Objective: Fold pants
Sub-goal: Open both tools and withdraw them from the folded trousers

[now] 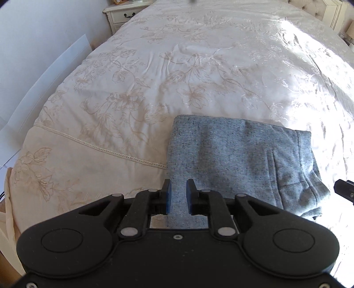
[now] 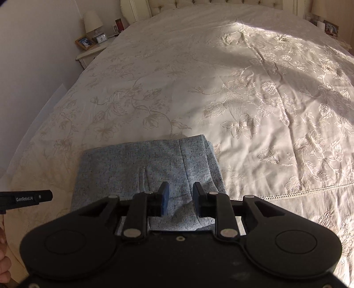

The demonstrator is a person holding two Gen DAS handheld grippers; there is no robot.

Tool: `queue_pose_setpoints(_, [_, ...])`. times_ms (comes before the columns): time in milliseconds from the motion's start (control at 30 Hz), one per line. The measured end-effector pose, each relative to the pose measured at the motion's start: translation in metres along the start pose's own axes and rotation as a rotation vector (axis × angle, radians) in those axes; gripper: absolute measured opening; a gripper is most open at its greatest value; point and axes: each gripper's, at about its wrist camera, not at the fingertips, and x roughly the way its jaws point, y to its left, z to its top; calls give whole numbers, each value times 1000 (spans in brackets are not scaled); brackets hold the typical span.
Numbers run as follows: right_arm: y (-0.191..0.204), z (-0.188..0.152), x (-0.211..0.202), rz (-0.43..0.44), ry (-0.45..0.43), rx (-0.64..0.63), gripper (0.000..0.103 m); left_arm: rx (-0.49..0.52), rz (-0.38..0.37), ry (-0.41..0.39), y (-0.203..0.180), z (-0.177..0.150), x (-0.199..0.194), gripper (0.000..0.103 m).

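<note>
The grey-blue speckled pants (image 1: 232, 159) lie folded into a compact rectangle near the foot of the bed; they also show in the right wrist view (image 2: 154, 168). My left gripper (image 1: 178, 196) is open, its jaws a small gap apart, above the pants' near left edge, holding nothing. My right gripper (image 2: 181, 200) is open above the pants' near right part, with nothing between its jaws. The tip of the right gripper shows at the right edge of the left wrist view (image 1: 345, 190), and the left gripper's tip shows at the left of the right wrist view (image 2: 26, 198).
The bed is covered by a cream floral bedspread (image 1: 177, 77) with a lace seam (image 1: 104, 150) near its foot. A nightstand (image 1: 124, 13) stands at the far left with a lamp (image 2: 93, 22), clock and photo frame. A white wall runs along the left.
</note>
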Motion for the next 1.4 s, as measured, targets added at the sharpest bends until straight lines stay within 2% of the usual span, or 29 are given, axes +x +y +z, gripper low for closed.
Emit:
queue_pose_setpoints(200, [6,-9,-23,41,-12,-62,27,0,-4,-2,-27,-16,-23,24])
queue_pose_setpoints(467, [2,-15,-44,67,-28,-80,28,-3,-9,26,-46,-42,-45,24])
queue_pose_setpoints(1067, [-1,-34,-77,86,-62,-96,29,-26,11,24,-48,-74,-68,24])
queue_pose_setpoints(1400, [2,-37,-82,95,-76,-108,29,-25,12,19,-47,-80,-75,24])
